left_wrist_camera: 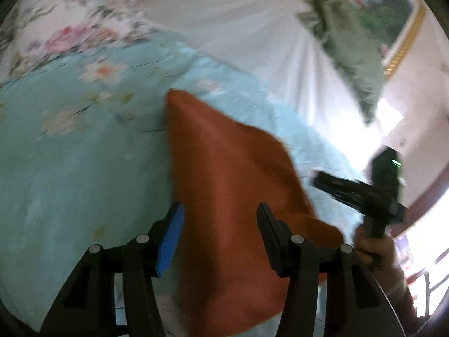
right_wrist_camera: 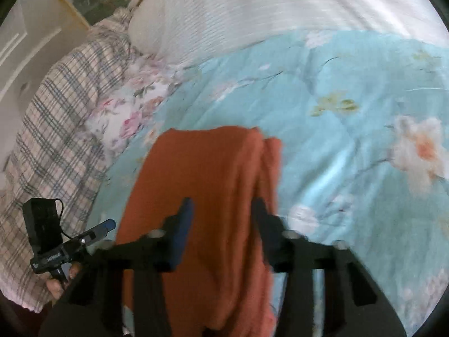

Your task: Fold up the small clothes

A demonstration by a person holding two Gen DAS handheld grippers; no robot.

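The rust-orange cloth (left_wrist_camera: 224,196) is one single small garment, and it lies on the light-blue flowered quilt (left_wrist_camera: 70,168) of the bed. In the right wrist view it shows two thick folds side by side. The left gripper (left_wrist_camera: 220,219) has its jaws apart, with the cloth lying between them; the one blue pad (left_wrist_camera: 171,241) stands just beside the edge of the cloth and does not press it. The right gripper (right_wrist_camera: 221,213) also has its jaws apart over the cloth, with no grip on it. One hand (right_wrist_camera: 60,280) is seen under each gripper. Behind the quilt are one white sheet (right_wrist_camera: 252,14), one plaid blanket (right_wrist_camera: 56,129), one pink-flowered cloth (right_wrist_camera: 132,112) and one framed picture (left_wrist_camera: 393,19).
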